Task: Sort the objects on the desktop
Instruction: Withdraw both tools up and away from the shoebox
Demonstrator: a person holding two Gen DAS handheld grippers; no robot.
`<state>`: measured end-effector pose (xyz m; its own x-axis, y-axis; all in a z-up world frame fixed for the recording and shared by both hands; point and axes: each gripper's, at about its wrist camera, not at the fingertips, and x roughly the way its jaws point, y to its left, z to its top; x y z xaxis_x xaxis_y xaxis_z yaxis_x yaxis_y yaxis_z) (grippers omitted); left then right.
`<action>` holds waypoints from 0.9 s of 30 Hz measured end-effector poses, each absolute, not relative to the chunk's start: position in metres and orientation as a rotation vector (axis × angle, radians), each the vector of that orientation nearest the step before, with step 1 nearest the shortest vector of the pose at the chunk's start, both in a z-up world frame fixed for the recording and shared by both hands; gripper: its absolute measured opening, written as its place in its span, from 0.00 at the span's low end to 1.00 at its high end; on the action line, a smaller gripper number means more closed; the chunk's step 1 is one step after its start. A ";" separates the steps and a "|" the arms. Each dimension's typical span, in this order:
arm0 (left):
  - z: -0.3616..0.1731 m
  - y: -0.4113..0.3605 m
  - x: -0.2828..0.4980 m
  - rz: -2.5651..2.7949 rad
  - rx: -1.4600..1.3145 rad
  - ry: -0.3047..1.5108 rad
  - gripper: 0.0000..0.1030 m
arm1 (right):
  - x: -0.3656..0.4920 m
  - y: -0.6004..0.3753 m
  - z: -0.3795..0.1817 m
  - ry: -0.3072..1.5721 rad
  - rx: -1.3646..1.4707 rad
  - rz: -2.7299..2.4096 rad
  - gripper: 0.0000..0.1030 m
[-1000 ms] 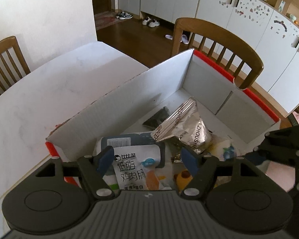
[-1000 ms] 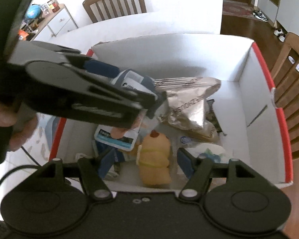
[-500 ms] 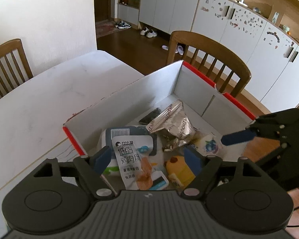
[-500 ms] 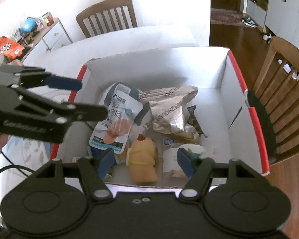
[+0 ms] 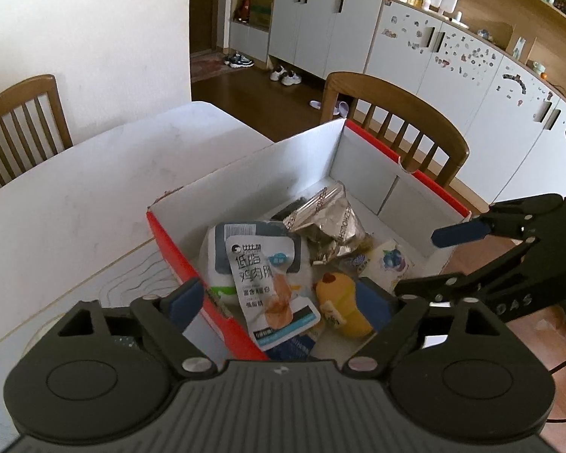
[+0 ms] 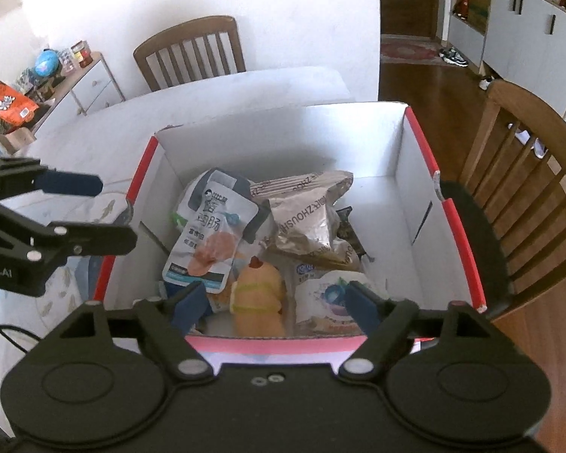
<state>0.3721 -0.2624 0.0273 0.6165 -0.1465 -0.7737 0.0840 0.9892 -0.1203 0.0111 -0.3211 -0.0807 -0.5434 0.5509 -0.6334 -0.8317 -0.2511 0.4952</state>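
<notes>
Now both grippers' jaws are opening, empty, above the box (image 6: 415,173).

Around me: white wall (image 5: 94,19); dark wood floor (image 5: 268,94); white table (image 5: 75,188); two wooden chairs (image 5: 392,113) (image 6: 192,53); grey cupboards (image 5: 320,26) with shoes (image 5: 286,75) below; small drawer unit (image 6: 90,87). Daylight.

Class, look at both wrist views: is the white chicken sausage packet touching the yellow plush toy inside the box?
Touching. The right wrist view shows the chicken sausage packet with its lower edge lying over the yellow plush toy, no gap between them.
</notes>
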 end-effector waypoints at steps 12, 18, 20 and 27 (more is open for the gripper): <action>0.023 -0.254 0.340 -0.168 -0.106 0.876 1.00 | 0.006 -0.354 -0.058 0.948 -0.323 1.905 0.95; 0.026 -0.253 0.323 -0.164 -0.085 0.845 1.00 | -0.002 -0.371 -0.048 0.917 -0.303 1.880 0.95; 0.028 -0.253 0.316 -0.156 -0.072 0.833 1.00 | -0.005 -0.377 -0.045 0.908 -0.301 1.870 0.95; 0.035 -0.250 0.296 -0.151 -0.056 0.811 1.00 | -0.018 -0.395 -0.036 0.873 -0.306 1.845 0.95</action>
<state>0.2961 -0.2499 0.0349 0.6790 -0.1560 -0.7174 0.1130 0.9877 -0.1078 -0.0176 -0.3954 -0.0364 -0.4405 0.6955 -0.5677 -0.8800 -0.2094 0.4264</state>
